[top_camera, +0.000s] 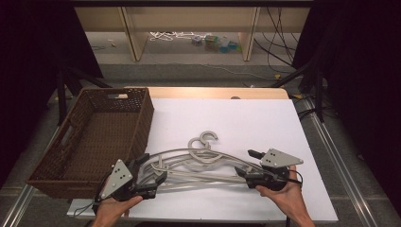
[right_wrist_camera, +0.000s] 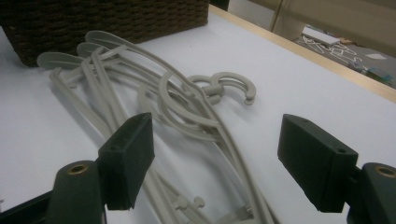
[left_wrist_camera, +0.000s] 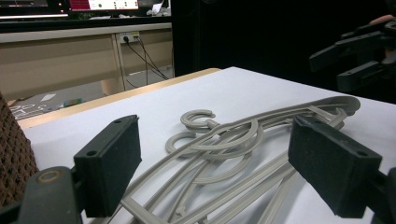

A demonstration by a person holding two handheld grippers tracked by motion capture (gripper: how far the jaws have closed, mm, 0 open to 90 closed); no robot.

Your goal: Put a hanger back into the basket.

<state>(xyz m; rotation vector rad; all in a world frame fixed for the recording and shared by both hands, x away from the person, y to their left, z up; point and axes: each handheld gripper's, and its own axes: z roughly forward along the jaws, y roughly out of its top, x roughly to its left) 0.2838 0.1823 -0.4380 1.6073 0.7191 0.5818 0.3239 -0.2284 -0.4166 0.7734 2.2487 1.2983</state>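
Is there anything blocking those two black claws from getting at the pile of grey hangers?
Nothing visible does. The hangers lie bare on the white table, and each end of the pile already sits between open jaws: the left gripper at one end, the right gripper at the other. The wicker basket stands off to the side.

Grey hangers [right_wrist_camera: 187, 116] lie between the fingers [right_wrist_camera: 128, 156], wicker basket [right_wrist_camera: 107, 16] beyond.

Dim, slightly soft pictures; surroundings fall dark.
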